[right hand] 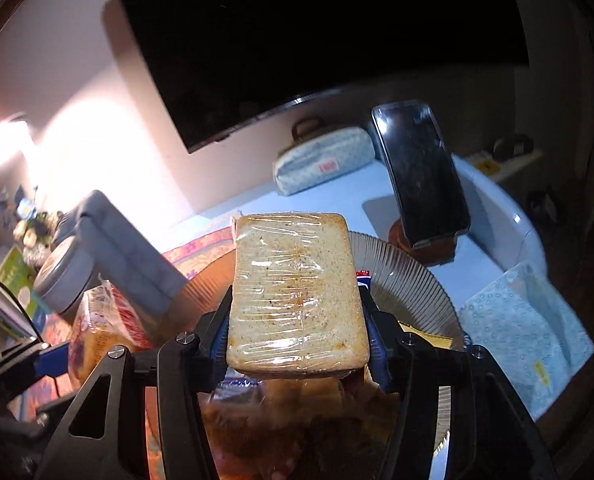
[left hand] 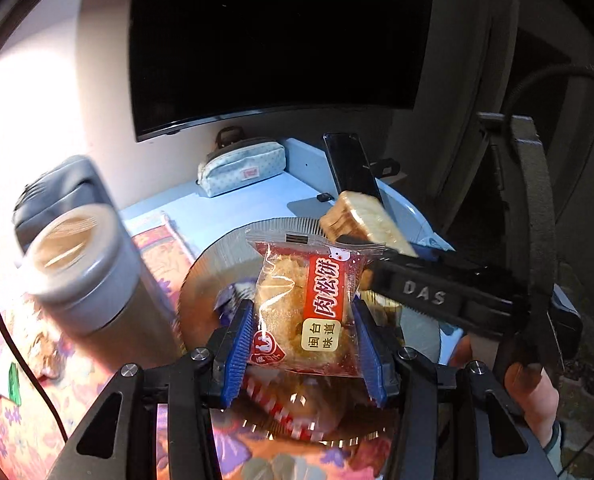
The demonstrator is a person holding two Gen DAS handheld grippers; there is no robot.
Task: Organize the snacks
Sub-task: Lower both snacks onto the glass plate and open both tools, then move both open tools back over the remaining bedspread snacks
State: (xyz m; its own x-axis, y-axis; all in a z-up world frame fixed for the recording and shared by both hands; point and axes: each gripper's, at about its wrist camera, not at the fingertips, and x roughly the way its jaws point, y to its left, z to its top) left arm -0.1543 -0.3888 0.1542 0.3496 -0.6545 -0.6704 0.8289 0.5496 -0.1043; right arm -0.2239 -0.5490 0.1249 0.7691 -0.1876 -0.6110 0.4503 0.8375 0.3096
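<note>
On my far left the grey-lidded flask point(left hand: 85, 264) stands on the flowered cloth point(left hand: 21, 432), with a grey pouch point(left hand: 57, 188) behind it and a black cable point(left hand: 25, 364) trailing across the cloth. Some loose wrapped snacks lie at the left edge, too blurred for me to name.

Moving right, my left tongs point(left hand: 303, 350) are clamped on a pork floss cake packet point(left hand: 307, 308); the blue pads point(left hand: 239, 344) press both of its sides and it hangs above the ribbed glass plate point(left hand: 233, 240). More wrapped snacks lie in that plate under the packet, smeared by blur.

Behind the plate, on the pale blue table point(left hand: 257, 200), a dotted pencil case point(left hand: 243, 168) lies against the wall below the dark monitor point(left hand: 281, 40). A black phone point(left hand: 351, 168) stands propped just right of it.

Further right, my right tongs point(right hand: 297, 336) grip a film-wrapped sandwich point(right hand: 297, 292) by its long sides, holding it over the same plate point(right hand: 409, 276). In the left camera that sandwich point(left hand: 367, 220) sits just beyond the cake packet, close but apart, on the black fingers point(left hand: 425, 284) of the other tool, and a hand point(left hand: 537, 396) holds its grip at the right edge.

At the far right a pale dotted tissue pack point(right hand: 529, 320) lies near the table's rounded corner.
</note>
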